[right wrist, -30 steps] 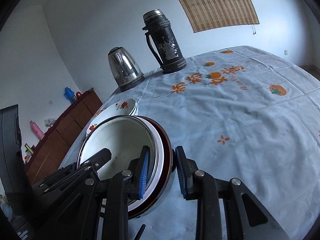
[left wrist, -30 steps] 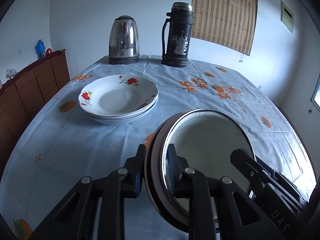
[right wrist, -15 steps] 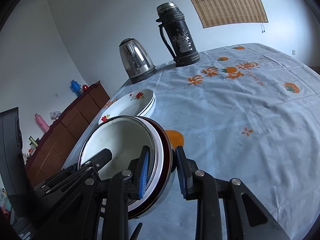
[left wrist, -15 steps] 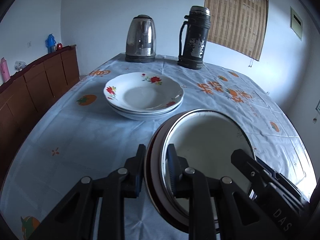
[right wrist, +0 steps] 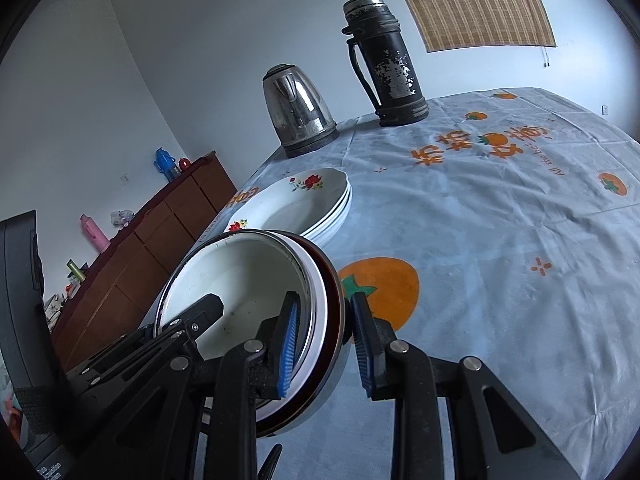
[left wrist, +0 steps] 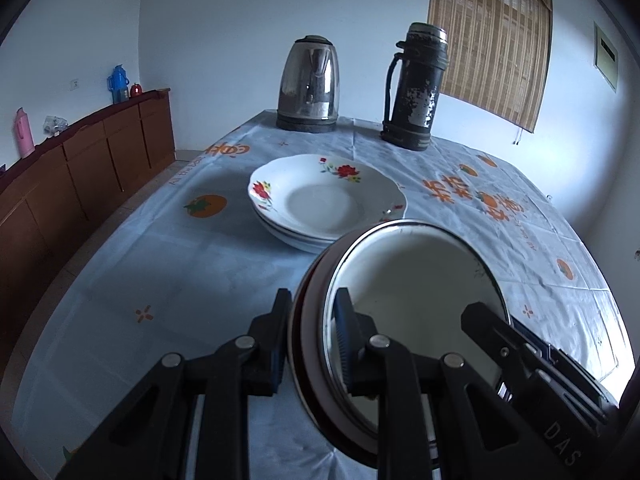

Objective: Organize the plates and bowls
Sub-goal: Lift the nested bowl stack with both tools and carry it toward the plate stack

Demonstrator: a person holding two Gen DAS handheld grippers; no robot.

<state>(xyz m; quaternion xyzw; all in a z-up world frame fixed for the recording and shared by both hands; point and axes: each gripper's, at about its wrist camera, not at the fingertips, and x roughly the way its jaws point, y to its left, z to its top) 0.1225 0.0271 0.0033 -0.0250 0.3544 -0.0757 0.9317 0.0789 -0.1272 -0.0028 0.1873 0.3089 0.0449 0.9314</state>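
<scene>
Since prev. frame: both grippers w/ the nested bowls (left wrist: 412, 280) sit nearer the stacked floral plates (left wrist: 320, 200), which loom larger, bowl rim overlapping plate edge in left view. L to R: sideboard (left wrist: 80, 168); left gripper (left wrist: 310, 336), jaws narrow, clamped on bowls' left rim; right gripper (right wrist: 324, 340), jaws narrow, clamped on right rim. Bowls held tilted above tablecloth (right wrist: 500, 260), just before plates; kettle (left wrist: 309, 84) and flask (left wrist: 414, 88) at far edge.

Right gripper (right wrist: 324, 344) clamps the rim of nested bowls (right wrist: 248, 296), blue pads either side. Left gripper (right wrist: 188, 320) grips the opposite rim. Stacked floral plates (right wrist: 296, 204) sit just behind on tablecloth (right wrist: 500, 248); kettle (right wrist: 298, 112) and flask (right wrist: 384, 60) at the far edge.
</scene>
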